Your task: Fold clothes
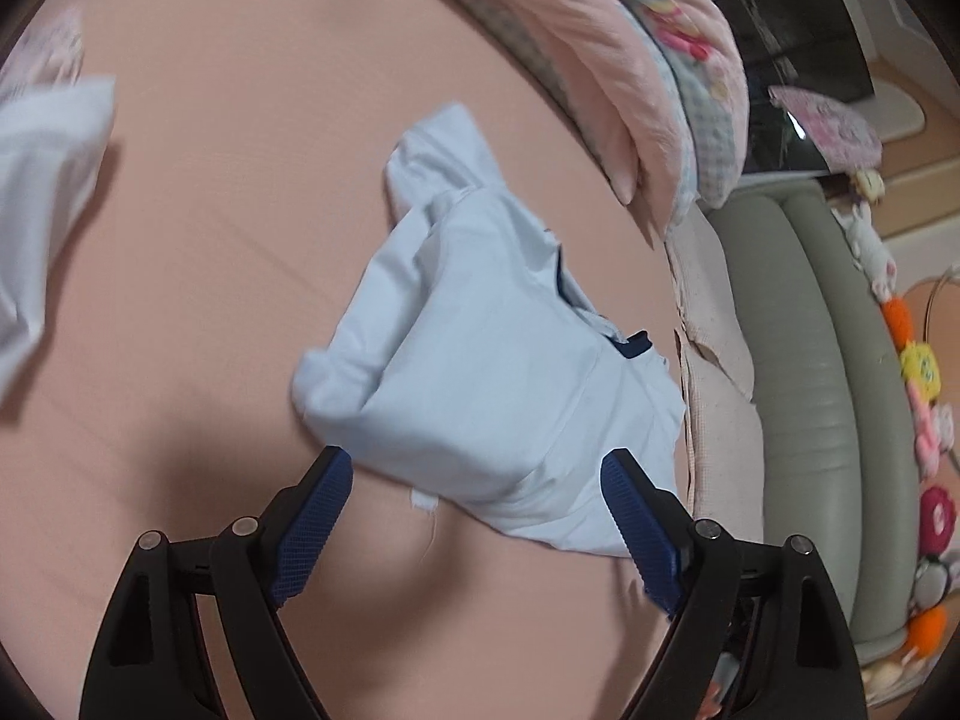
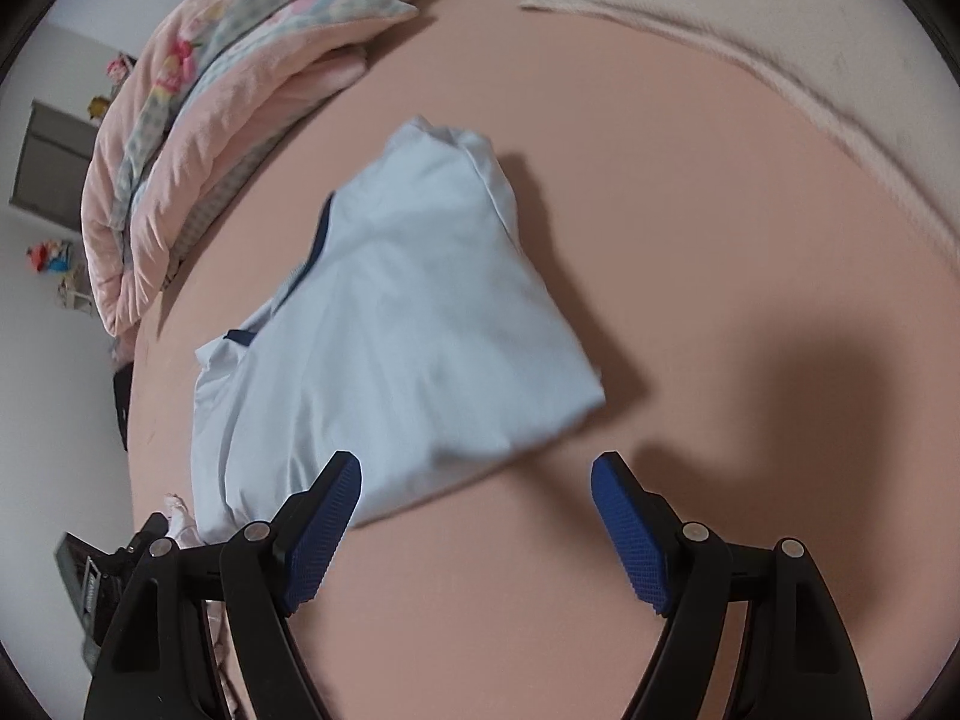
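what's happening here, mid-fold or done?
A person holds a gripper in each hand over a pink bed sheet. A light blue shirt with dark navy trim lies there in a rough folded bundle, not a tidy rectangle. The left gripper and right gripper are both open, holding nothing, at the bundle's near edge. Another pale garment lies off to the side, and a folded pink quilt sits at the bed's edge.
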`<action>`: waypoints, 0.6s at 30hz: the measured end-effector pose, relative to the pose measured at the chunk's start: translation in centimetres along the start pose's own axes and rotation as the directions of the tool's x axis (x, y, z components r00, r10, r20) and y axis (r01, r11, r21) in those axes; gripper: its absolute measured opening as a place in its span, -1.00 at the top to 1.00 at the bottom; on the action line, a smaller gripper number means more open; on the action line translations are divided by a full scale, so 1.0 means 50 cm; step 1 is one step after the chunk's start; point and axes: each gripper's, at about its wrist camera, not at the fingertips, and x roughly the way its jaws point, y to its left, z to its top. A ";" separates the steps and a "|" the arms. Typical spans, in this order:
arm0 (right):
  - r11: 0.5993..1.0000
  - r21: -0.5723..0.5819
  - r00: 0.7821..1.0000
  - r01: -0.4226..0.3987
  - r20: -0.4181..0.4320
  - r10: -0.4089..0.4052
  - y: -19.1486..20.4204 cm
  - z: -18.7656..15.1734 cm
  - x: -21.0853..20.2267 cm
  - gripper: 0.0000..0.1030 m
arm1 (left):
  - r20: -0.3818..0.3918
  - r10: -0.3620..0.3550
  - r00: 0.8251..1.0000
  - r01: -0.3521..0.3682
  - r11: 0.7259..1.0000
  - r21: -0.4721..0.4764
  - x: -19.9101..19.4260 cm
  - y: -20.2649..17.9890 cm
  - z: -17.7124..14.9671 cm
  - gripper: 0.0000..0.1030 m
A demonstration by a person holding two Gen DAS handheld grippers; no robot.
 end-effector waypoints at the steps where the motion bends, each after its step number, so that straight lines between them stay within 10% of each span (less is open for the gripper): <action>1: 1.000 0.022 1.000 -0.015 -0.002 0.015 -0.007 -0.007 0.004 -0.53 | -0.004 -0.008 1.000 0.008 1.000 -0.013 0.004 0.006 -0.005 -0.65; 18: 0.893 0.299 0.941 -0.338 0.145 0.307 -0.095 -0.041 0.055 -0.67 | 0.010 -0.188 0.982 0.187 0.970 -0.156 0.066 0.054 -0.015 -0.65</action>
